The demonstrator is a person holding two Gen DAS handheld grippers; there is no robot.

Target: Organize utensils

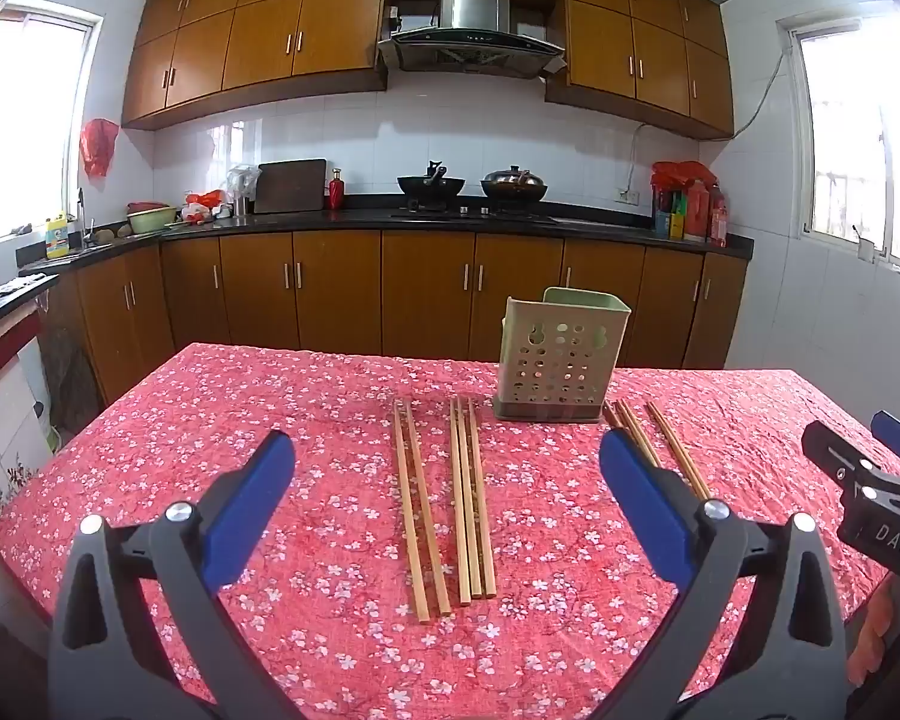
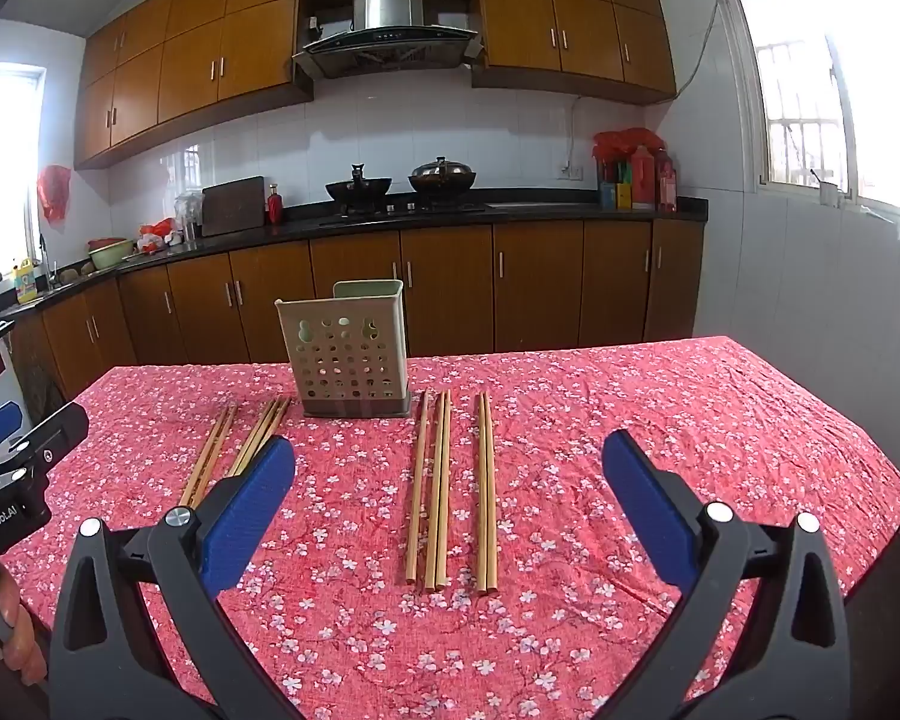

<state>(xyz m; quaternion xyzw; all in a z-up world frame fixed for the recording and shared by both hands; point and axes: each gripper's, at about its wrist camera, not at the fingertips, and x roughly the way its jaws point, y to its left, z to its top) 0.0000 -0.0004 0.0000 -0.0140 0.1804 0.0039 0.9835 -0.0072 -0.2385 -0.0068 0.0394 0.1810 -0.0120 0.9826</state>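
Note:
A pale green perforated utensil holder [image 1: 561,363] [image 2: 348,354] stands upright on the table, toward its far side. Several wooden chopsticks lie flat in front of it. In the left wrist view a pair [image 1: 419,510] and a group of three [image 1: 473,498] lie between my left gripper's fingers; more chopsticks [image 1: 666,447] lie to the right, partly hidden by the right finger. In the right wrist view a group of three [image 2: 432,489] and a pair [image 2: 486,489] lie ahead, with others [image 2: 234,450] at the left. My left gripper [image 1: 447,468] and right gripper [image 2: 447,468] are both open, empty, above the table.
The table wears a red floral cloth [image 1: 270,420] [image 2: 690,420]. The right gripper shows at the right edge of the left wrist view [image 1: 870,480]; the left gripper shows at the left edge of the right wrist view [image 2: 18,468]. Kitchen counter and cabinets [image 1: 390,282] stand behind.

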